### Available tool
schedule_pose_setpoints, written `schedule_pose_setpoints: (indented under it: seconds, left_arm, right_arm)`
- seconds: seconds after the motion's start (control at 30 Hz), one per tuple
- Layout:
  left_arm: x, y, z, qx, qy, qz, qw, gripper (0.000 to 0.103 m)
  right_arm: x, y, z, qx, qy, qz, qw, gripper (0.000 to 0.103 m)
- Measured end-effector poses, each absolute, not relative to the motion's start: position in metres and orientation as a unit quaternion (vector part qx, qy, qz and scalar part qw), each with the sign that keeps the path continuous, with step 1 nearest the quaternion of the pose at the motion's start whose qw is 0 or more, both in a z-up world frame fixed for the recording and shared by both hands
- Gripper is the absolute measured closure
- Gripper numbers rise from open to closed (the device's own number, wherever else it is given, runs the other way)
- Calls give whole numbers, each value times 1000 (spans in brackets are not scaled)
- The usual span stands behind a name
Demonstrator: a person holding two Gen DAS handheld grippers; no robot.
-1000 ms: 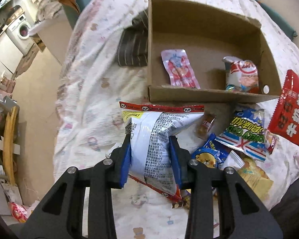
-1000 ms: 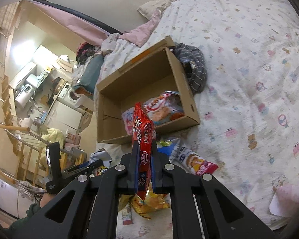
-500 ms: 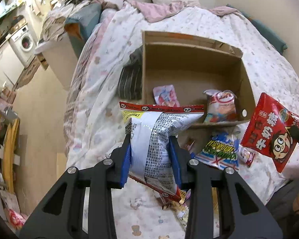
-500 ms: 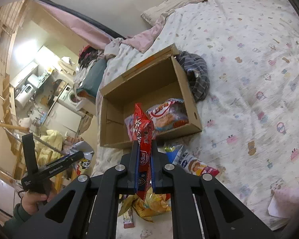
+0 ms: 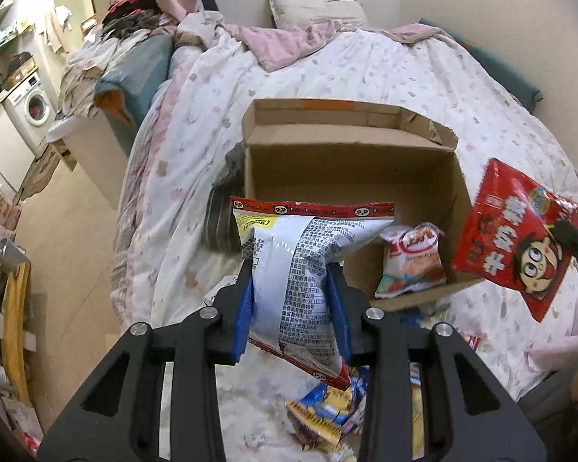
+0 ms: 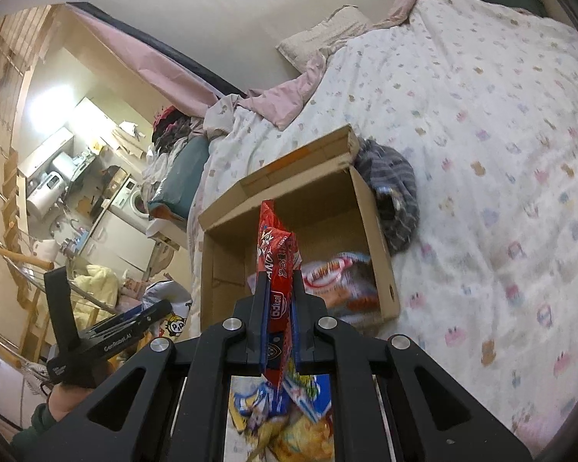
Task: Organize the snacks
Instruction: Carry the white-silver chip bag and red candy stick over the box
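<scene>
The left tongs are clamped on a white snack bag, blue pads pinching its crinkled, printed middle while its red-banded top seam fans flat at 12 o'clock, overlapping the near wall of the cardboard box. The bag hangs clear of the bed, with open air on every side of it.

The right tongs are pressed together on a thin red snack packet, seen edge-on, glossy and creased, standing upright out of the jaws. In the left wrist view the same packet floats at 3 o'clock, just outside the box's right wall, its cartoon face showing.

The box is open-topped, matte brown, with a flap folded back at its far rim; one puffy red-and-white bag lies in its near right corner and much of the floor showing is bare. A striped grey cloth bunches against the box's outer wall. Loose foil packets pile on the soft patterned quilt at 6 o'clock, below both tongs. In the right wrist view, a person's hand grips the other tool's handle at 8 o'clock.
</scene>
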State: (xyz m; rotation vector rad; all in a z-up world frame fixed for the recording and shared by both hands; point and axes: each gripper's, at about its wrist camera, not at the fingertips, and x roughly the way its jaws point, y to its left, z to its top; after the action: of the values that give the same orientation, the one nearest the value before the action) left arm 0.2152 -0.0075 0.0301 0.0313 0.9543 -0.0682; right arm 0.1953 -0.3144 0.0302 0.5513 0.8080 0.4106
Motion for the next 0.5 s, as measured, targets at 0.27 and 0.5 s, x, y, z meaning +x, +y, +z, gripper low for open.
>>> schedule_pose_setpoints:
  seconds: [0.27,0.5]
  left_arm:
    - [249,-15,17,10,465,-42,884,71]
    - [265,-15,-13,6,485,-43,873,71]
  right_arm:
    - [246,-292,22,244,401,201,860,94]
    - [274,-275,-11,241,427,205,847,94]
